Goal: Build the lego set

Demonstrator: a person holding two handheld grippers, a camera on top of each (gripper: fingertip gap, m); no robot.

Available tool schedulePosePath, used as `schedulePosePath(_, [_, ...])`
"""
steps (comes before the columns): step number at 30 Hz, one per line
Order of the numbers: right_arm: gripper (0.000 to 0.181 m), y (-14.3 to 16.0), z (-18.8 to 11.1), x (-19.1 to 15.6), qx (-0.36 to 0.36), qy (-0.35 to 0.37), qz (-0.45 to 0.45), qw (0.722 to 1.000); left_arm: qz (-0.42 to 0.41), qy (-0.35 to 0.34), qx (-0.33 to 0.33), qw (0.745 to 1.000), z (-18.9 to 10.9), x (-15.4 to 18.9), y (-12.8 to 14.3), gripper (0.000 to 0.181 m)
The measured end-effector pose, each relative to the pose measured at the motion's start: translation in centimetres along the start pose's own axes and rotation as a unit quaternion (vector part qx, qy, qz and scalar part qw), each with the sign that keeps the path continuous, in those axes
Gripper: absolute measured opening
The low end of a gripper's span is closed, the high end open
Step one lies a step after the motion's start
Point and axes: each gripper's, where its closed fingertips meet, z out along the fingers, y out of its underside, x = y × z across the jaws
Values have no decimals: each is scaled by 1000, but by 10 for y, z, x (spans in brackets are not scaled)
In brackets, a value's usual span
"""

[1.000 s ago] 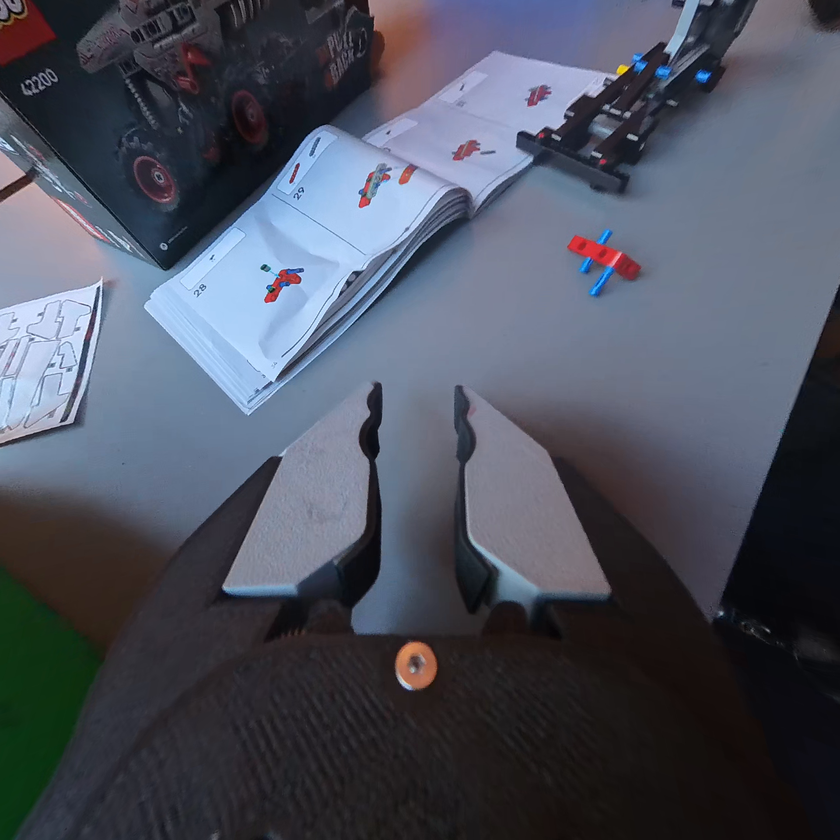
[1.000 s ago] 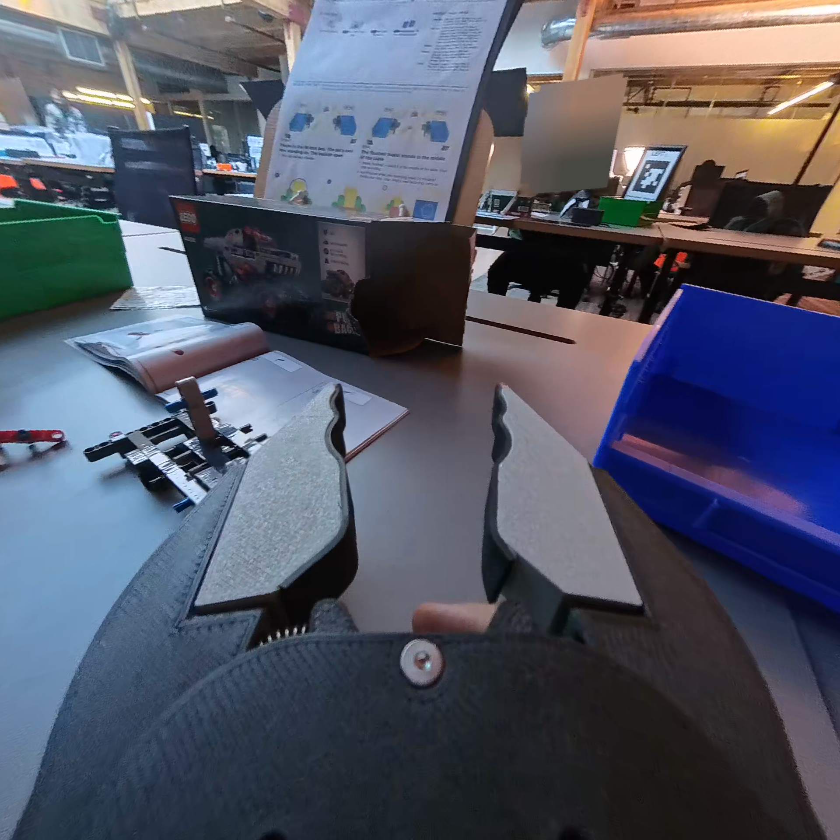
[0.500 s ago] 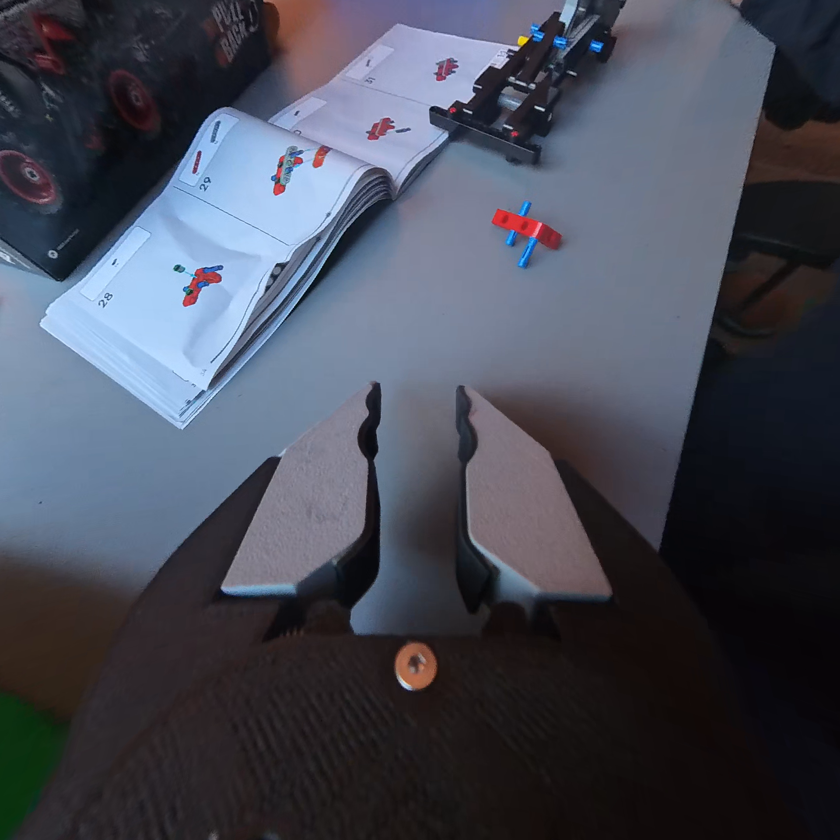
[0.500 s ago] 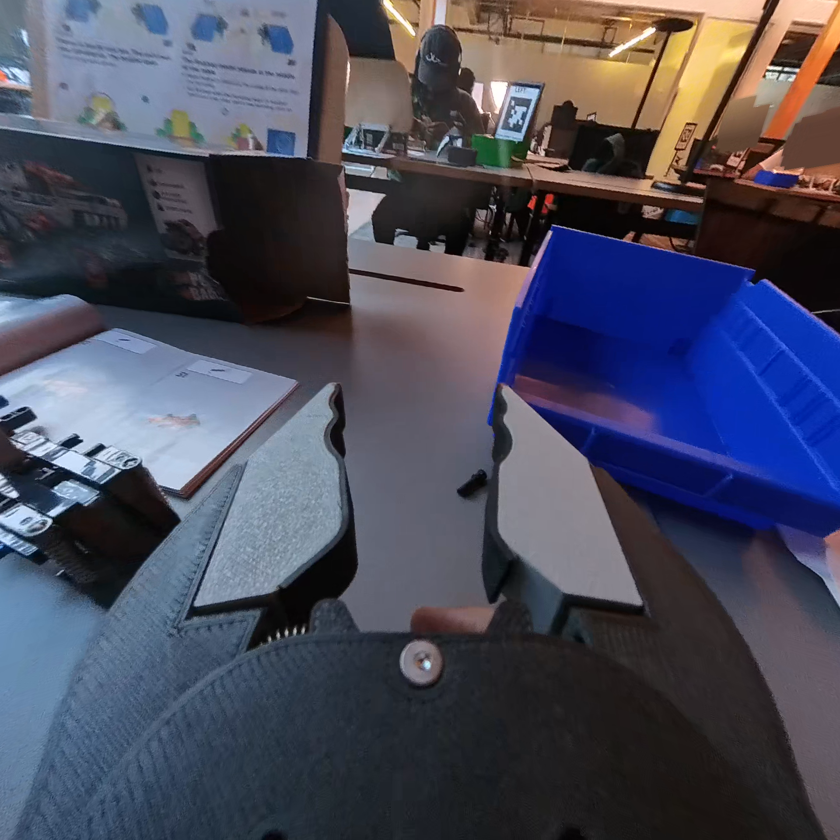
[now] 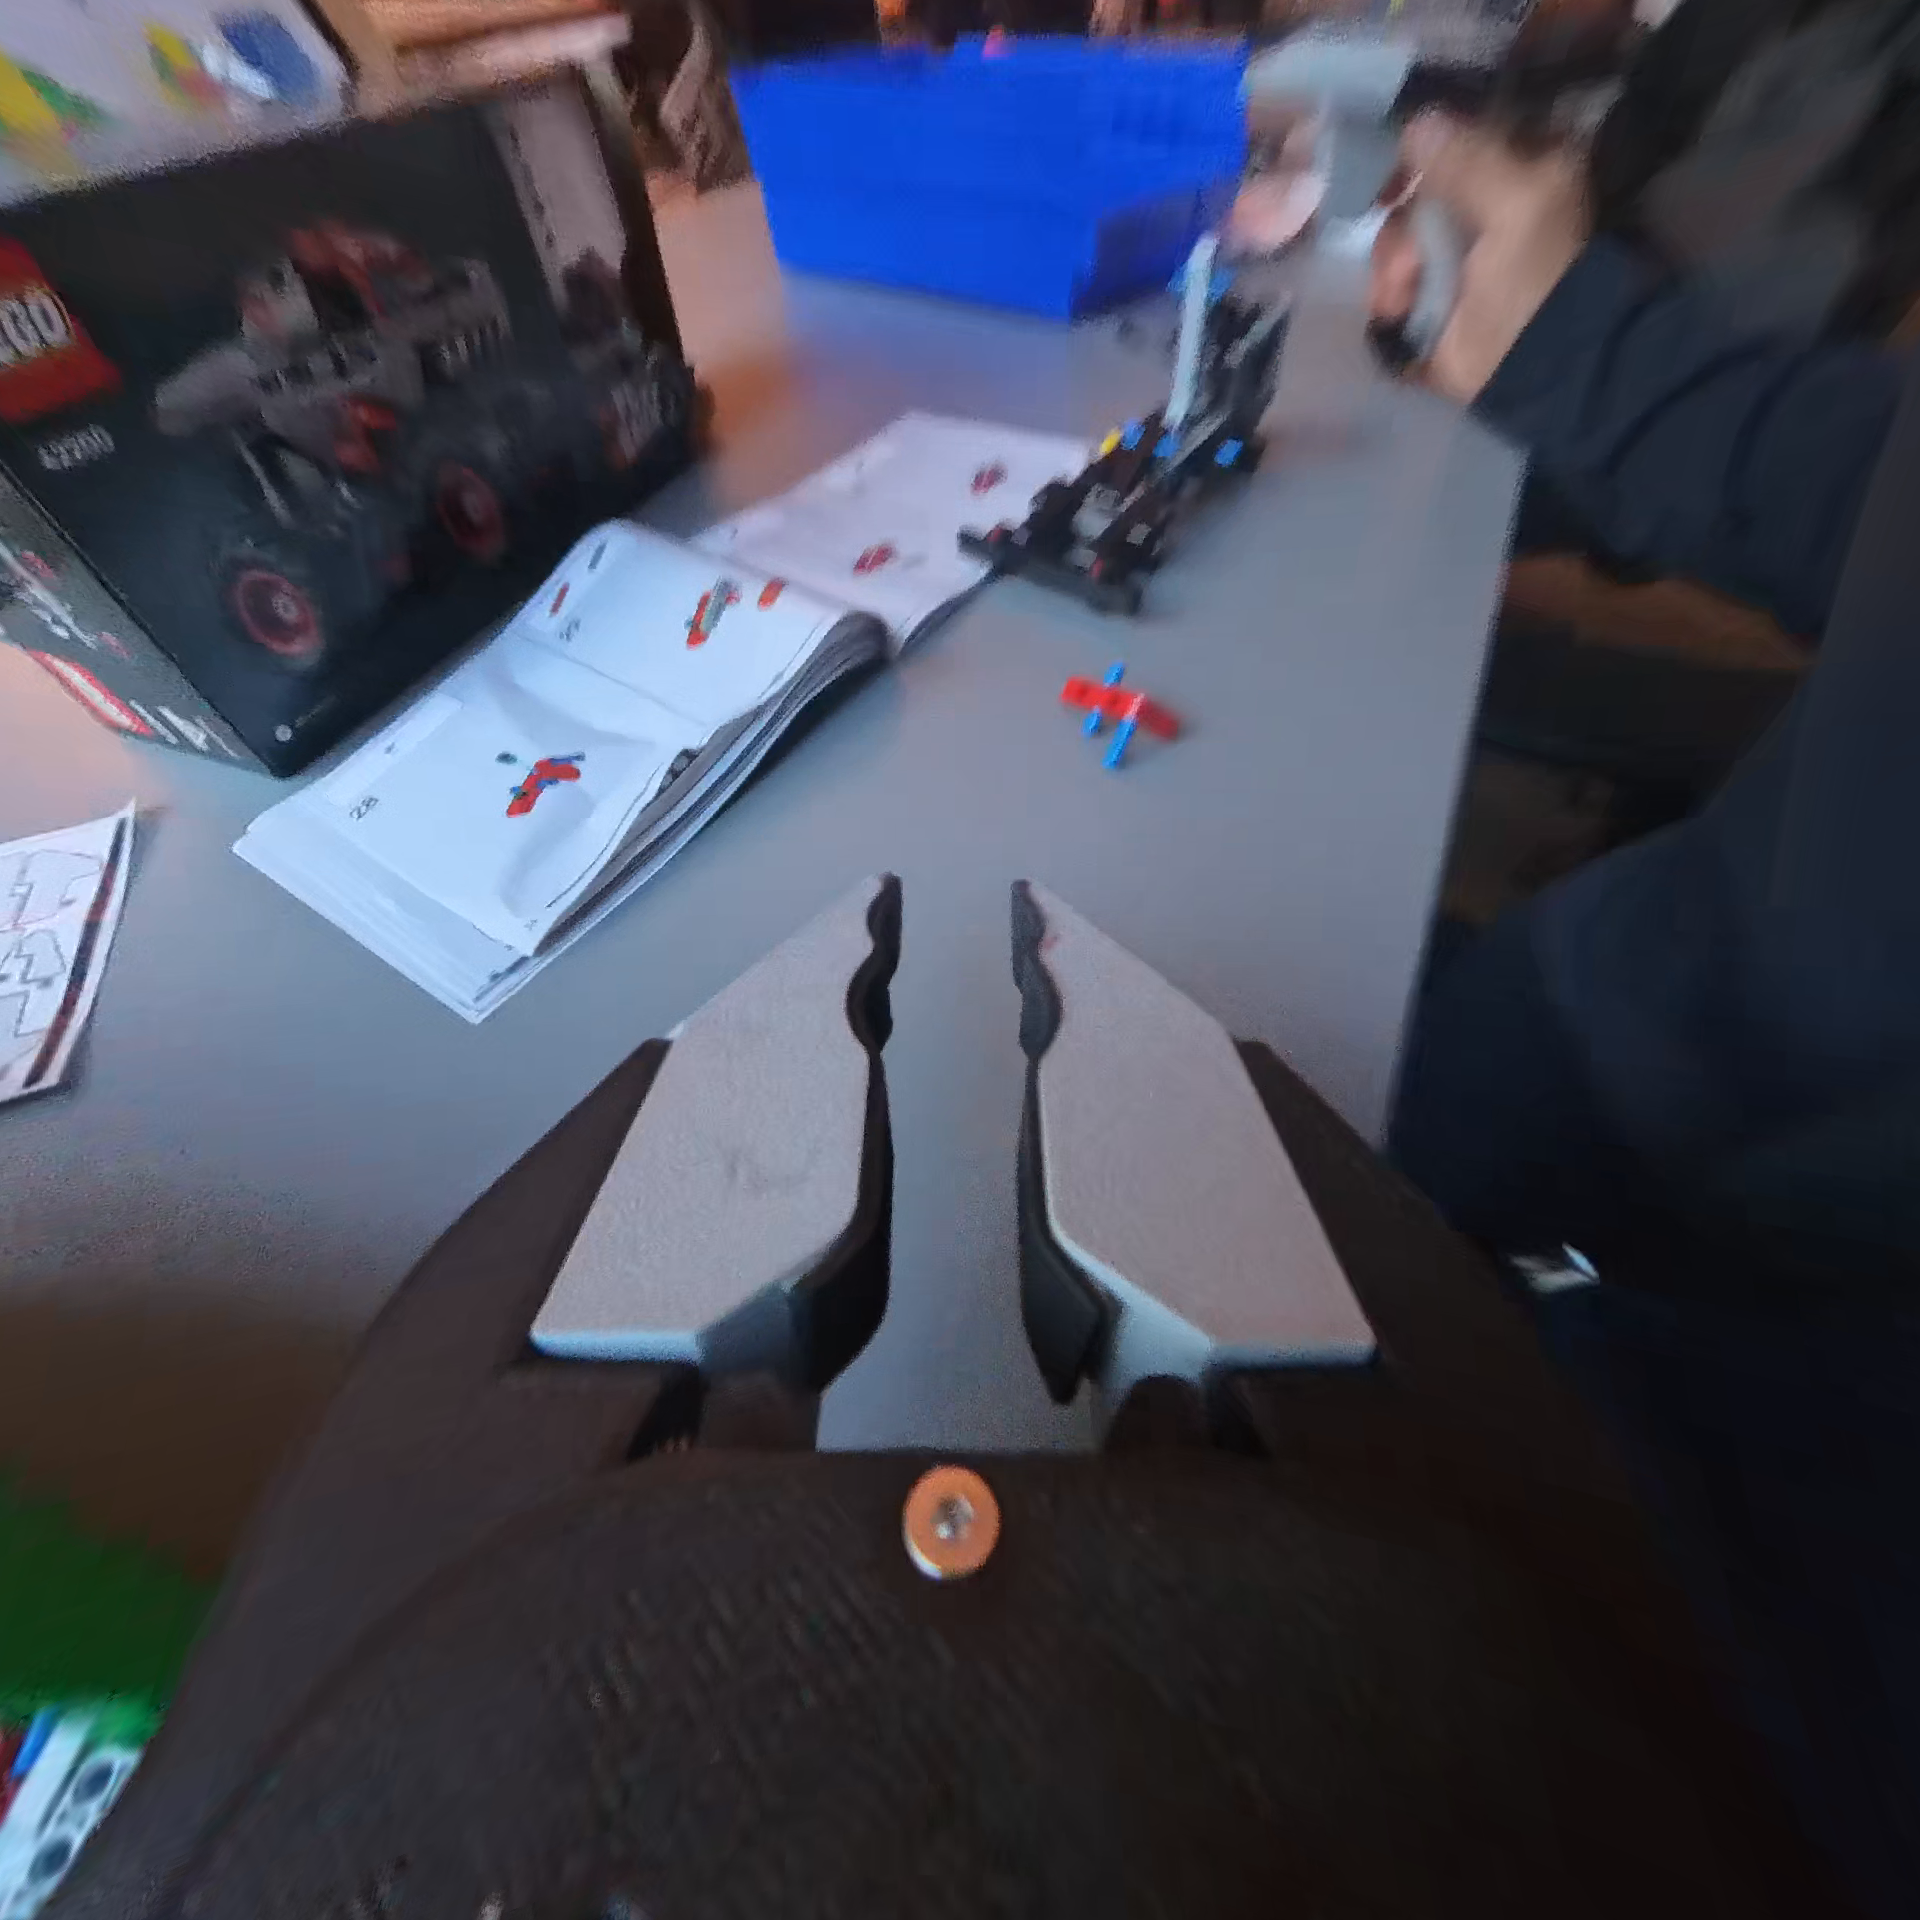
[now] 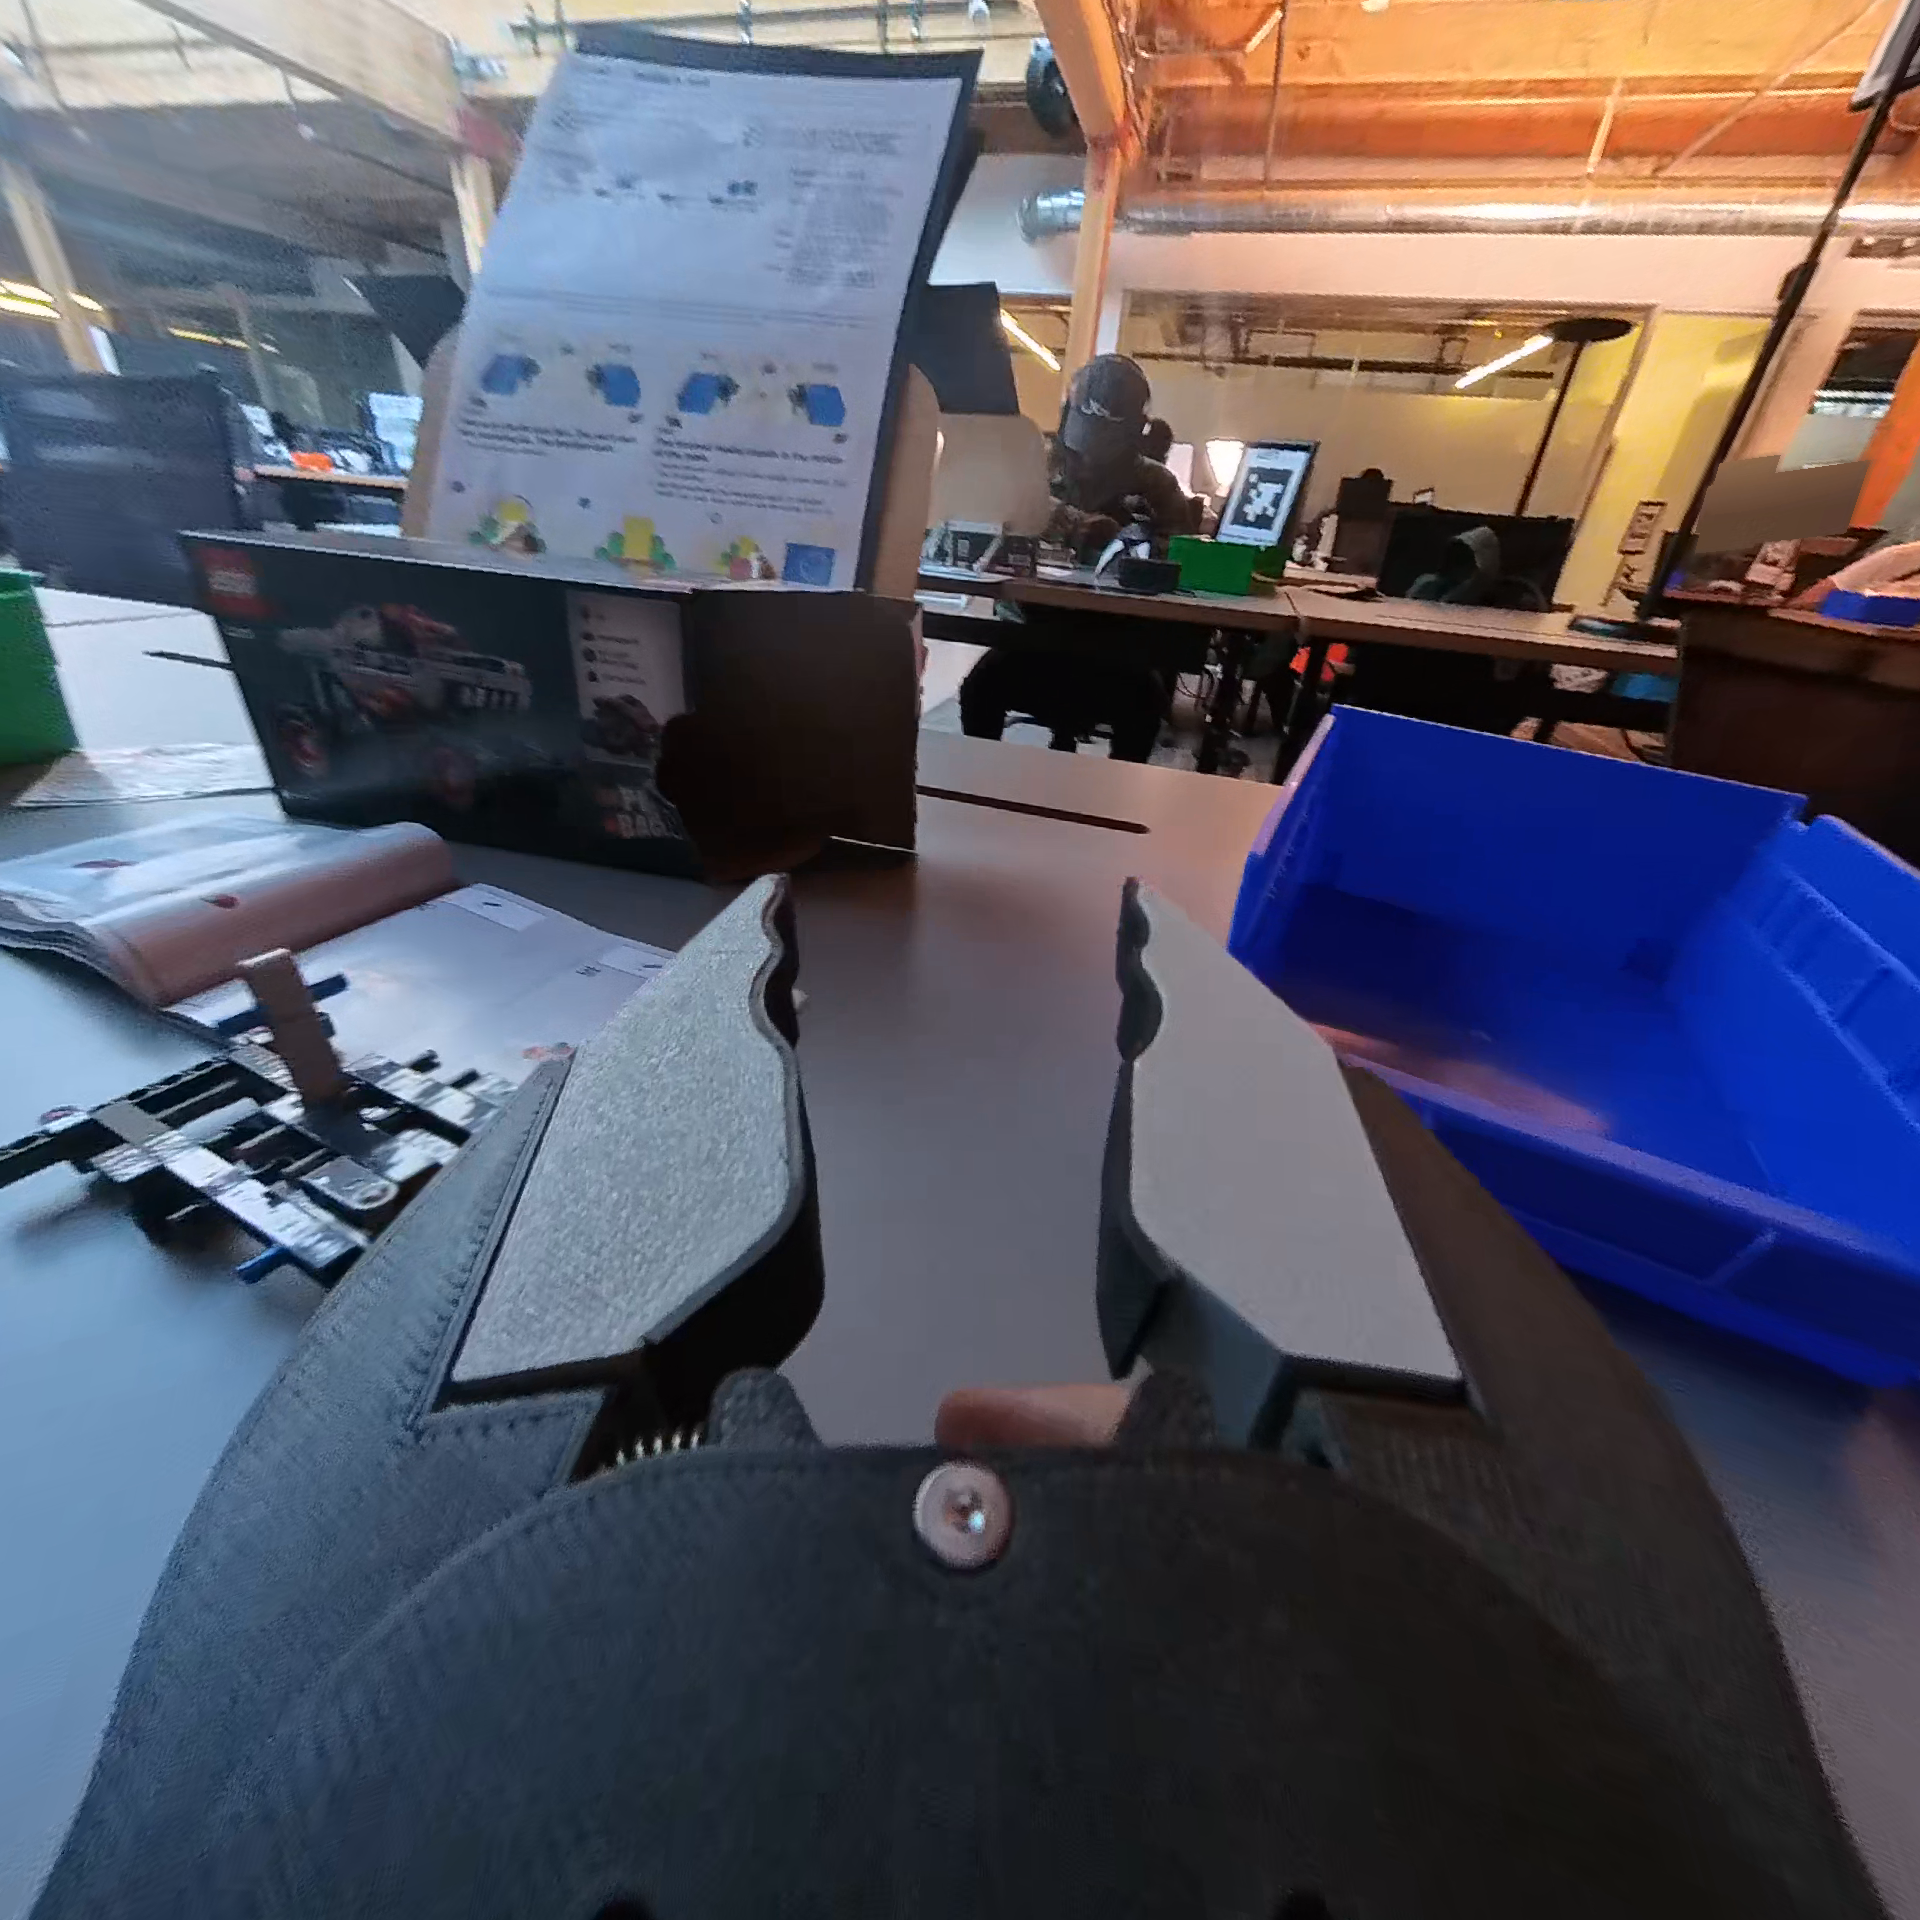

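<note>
A small red piece with blue pins [image 5: 1119, 713] lies on the grey table [image 5: 1039, 790]. Beyond it stands the black chassis assembly [image 5: 1127, 499], which also shows at the left of the right wrist view [image 6: 239, 1153]. The open instruction booklet [image 5: 623, 727] lies left of them. My left gripper [image 5: 948, 899] is open and empty, above the table short of the red piece. My right gripper [image 6: 956, 914] is open and empty, just right of the chassis; it shows blurred in the left wrist view [image 5: 1226, 343].
The dark set box [image 5: 312, 416] stands at the back left, also in the right wrist view [image 6: 499, 717]. A blue bin [image 6: 1621, 1039] sits at the right. A sticker sheet [image 5: 52, 956] lies at the left. The table edge [image 5: 1455, 831] runs down the right side. There is about 45 centimeters between the tips of the two grippers.
My left gripper has tilted up and drawn back, so the box and blue bin come into view. My right gripper has swung back left, bringing the chassis and booklet into view again.
</note>
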Motion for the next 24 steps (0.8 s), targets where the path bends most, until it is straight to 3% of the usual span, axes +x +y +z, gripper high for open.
schedulePosePath(2, [60,-2,-1,-5,7,-22,13,1000,-24,-1,6,1000,-32,-5,-13,20])
schedulePosePath(5, [61,-5,-2,-9,18,-39,25,999,-44,-94,-31,994,-86,-52,-20,27])
schedulePosePath(7, [60,-8,-3,-9,26,-41,25,999,-61,-127,-111,984,-113,-87,-1,28])
schedulePosePath(9, [60,-9,-4,-9,28,-41,27,998,-97,-131,-209,964,-128,-119,31,42])
schedulePosePath(12, [60,-6,-2,-6,22,-35,27,999,-172,-17,-358,918,-126,-122,90,40])
schedulePosePath(13, [60,-5,-1,-4,18,-32,27,999,-198,20,-396,896,-124,-118,106,27])
schedulePosePath(14, [59,-2,1,-3,10,-26,24,999,-228,61,-396,887,-117,-118,106,36])
schedulePosePath(15, [59,1,3,-1,0,-21,21,1000,-244,62,-412,876,-116,-127,108,16])
schedulePosePath(16, [58,4,5,0,-9,-16,15,1000,-207,6,-446,871,-122,-153,118,0])
schedulePosePath(17, [57,8,7,1,-20,-11,7,1000,-160,-20,-459,874,-124,-171,117,1])
schedulePosePath(19, [57,18,13,3,-49,-2,-1,999,-135,51,-412,900,-111,-162,96,26])
schedulePosePath(22, [56,32,17,12,-90,29,-13,995,-145,124,-376,907,-102,-150,77,30])
schedulePosePath(24, [56,38,18,18,-109,52,-19,993,-111,117,-388,907,-101,-154,83,35])
